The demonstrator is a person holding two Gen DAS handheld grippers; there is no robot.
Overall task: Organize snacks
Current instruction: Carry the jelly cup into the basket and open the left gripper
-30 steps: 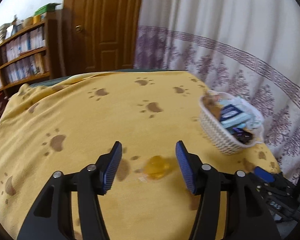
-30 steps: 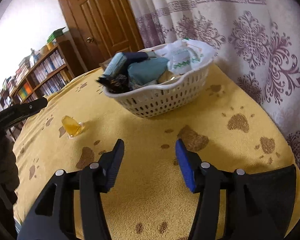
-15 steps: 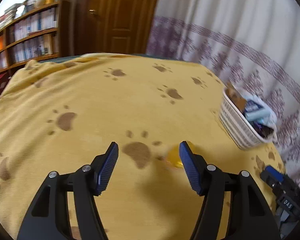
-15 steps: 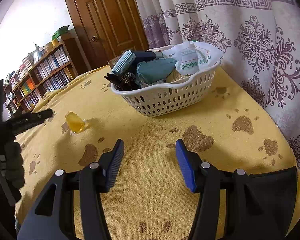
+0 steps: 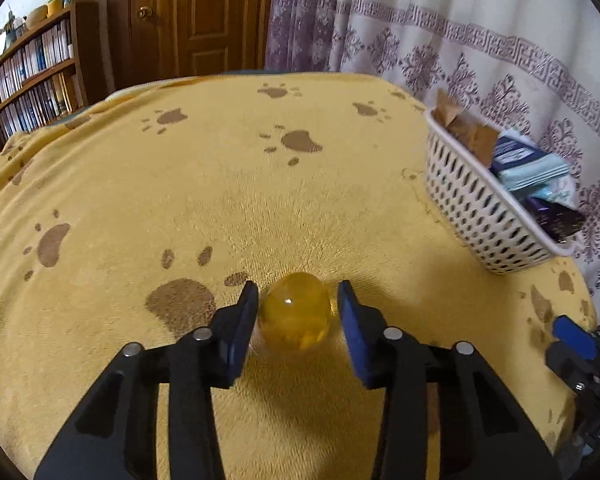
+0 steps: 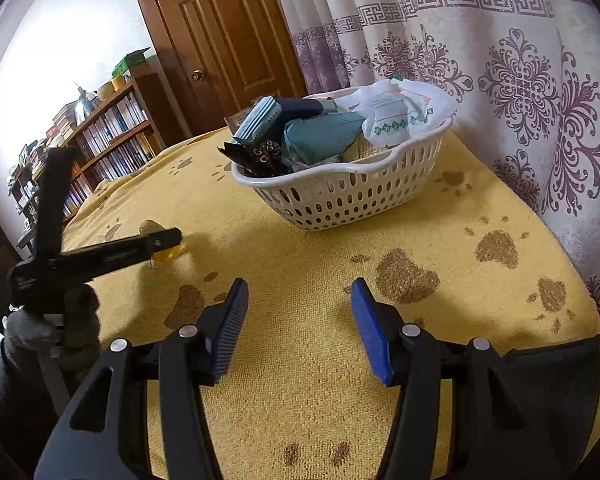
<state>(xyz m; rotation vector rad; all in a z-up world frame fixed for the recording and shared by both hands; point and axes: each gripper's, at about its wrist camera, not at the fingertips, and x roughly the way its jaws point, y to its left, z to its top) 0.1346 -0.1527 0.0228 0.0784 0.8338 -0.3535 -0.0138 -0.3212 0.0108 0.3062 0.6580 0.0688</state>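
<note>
Left gripper [image 5: 296, 312] spread, straddling the yellow jelly cup [image 5: 294, 317] on the blanket [image 5: 220, 184], well left of the snack basket [image 5: 480, 208]. Right gripper [image 6: 298, 320] spread, empty, farther off.

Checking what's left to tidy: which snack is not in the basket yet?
The yellow jelly cup, alone on the paw-print blanket between the left gripper fingers. All other snacks sit piled in the white basket.

We look low along both grippers across the yellow paw-print blanket [image 5: 260, 200]; both views share the white perforated plastic basket [image 6: 352, 196].
</note>
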